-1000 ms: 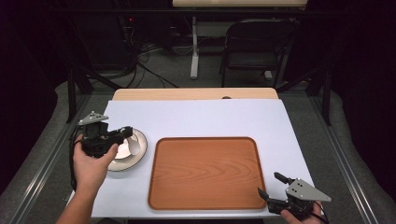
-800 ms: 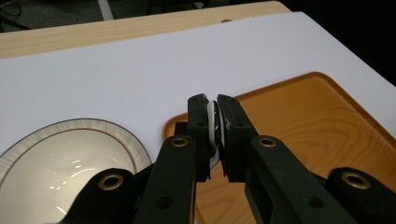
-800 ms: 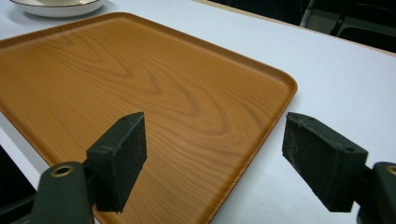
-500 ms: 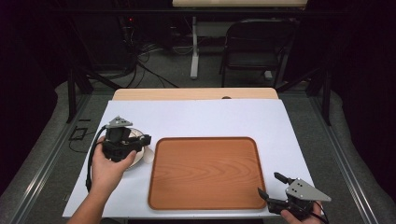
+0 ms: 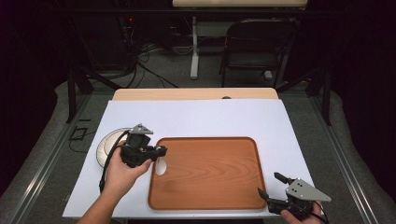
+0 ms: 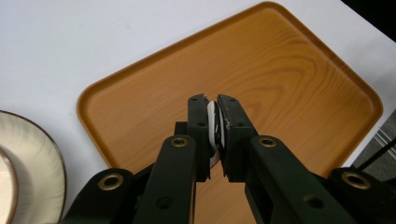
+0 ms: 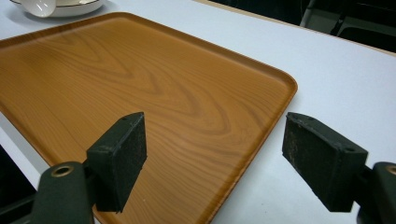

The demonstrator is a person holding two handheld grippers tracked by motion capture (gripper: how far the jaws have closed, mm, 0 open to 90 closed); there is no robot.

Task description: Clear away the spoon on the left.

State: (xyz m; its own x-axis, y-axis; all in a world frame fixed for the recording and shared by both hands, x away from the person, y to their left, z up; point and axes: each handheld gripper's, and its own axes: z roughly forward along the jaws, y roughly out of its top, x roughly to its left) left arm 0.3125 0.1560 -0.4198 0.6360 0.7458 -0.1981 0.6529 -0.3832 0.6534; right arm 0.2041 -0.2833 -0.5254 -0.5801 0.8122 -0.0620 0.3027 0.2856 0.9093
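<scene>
My left gripper (image 5: 159, 153) hovers over the left edge of the wooden tray (image 5: 210, 172), shut on a thin white spoon (image 6: 215, 122) held edge-on between the pads. The spoon's white bowl (image 5: 160, 166) hangs just above the tray's left rim. A cream plate with a dark rim (image 5: 105, 145) lies on the white table to the left of that gripper, and shows again in the left gripper view (image 6: 29, 156). My right gripper (image 5: 271, 185) rests at the tray's near right corner, jaws wide open with nothing between them (image 7: 215, 154).
The tray (image 7: 140, 84) takes up the middle of the white table (image 5: 196, 119). A strip of bare wood runs along the table's far edge (image 5: 196, 94). Beyond it stand a dark chair (image 5: 254, 46) and floor cables.
My left gripper has travelled right from above the plate to the tray's left edge, carrying the white spoon and sinking a little. The right gripper has stayed put.
</scene>
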